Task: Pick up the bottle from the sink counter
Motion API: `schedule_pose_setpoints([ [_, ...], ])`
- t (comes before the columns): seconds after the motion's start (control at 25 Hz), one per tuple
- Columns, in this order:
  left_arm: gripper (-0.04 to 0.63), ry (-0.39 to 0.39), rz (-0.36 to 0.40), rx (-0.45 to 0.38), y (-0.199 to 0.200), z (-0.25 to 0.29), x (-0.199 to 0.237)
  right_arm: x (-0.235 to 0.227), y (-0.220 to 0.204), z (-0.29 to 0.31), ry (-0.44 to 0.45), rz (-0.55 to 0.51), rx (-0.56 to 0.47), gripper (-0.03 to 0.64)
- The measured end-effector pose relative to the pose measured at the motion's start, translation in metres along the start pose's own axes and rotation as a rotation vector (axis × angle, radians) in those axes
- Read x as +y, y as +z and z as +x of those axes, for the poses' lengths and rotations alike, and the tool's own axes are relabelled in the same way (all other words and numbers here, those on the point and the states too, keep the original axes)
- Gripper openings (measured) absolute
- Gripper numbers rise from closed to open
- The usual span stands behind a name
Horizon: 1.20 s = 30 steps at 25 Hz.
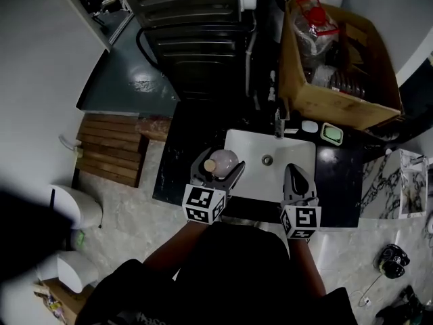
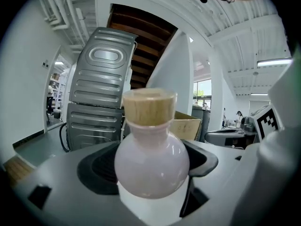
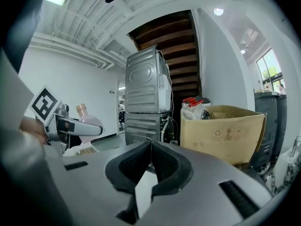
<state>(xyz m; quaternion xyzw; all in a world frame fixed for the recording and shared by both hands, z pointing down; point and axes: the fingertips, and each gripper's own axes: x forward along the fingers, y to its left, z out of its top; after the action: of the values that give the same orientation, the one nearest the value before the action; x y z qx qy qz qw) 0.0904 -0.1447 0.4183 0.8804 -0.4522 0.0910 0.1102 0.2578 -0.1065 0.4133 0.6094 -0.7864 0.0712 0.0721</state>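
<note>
A round pale pink bottle (image 2: 151,161) with a wooden cork cap (image 2: 149,106) sits upright between the jaws of my left gripper (image 2: 153,166), which is shut on its belly. From the head view the bottle (image 1: 222,162) hangs over the left edge of the white sink (image 1: 270,181), held in the left gripper (image 1: 218,171). My right gripper (image 1: 298,179) hovers over the sink's right part, shut with nothing in it; its black pads (image 3: 164,161) meet in the right gripper view. From there the bottle (image 3: 87,121) shows at left.
A faucet (image 1: 278,124) and a green soap dish (image 1: 331,134) stand behind the sink on the black counter (image 1: 179,164). A cardboard box (image 1: 335,63) full of items sits at the back right. Stacked grey machines (image 1: 193,32) stand behind. A wooden pallet (image 1: 111,147) lies at left.
</note>
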Motion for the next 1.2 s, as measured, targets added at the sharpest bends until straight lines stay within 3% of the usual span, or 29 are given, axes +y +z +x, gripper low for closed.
schedule_pose_setpoints([
  [0.24, 0.399, 0.032, 0.008, -0.005, 0.002, 0.029, -0.033, -0.049, -0.003, -0.005, 0.007, -0.005, -0.002, 0.038],
  [0.56, 0.399, 0.067, -0.006, 0.003, -0.002, 0.046, -0.060, -0.082, -0.003, -0.009, 0.029, -0.030, -0.009, 0.038],
  [1.2, 0.399, 0.109, -0.008, 0.014, -0.007, 0.045, -0.076, -0.096, -0.011, -0.020, 0.054, -0.023, -0.006, 0.037],
])
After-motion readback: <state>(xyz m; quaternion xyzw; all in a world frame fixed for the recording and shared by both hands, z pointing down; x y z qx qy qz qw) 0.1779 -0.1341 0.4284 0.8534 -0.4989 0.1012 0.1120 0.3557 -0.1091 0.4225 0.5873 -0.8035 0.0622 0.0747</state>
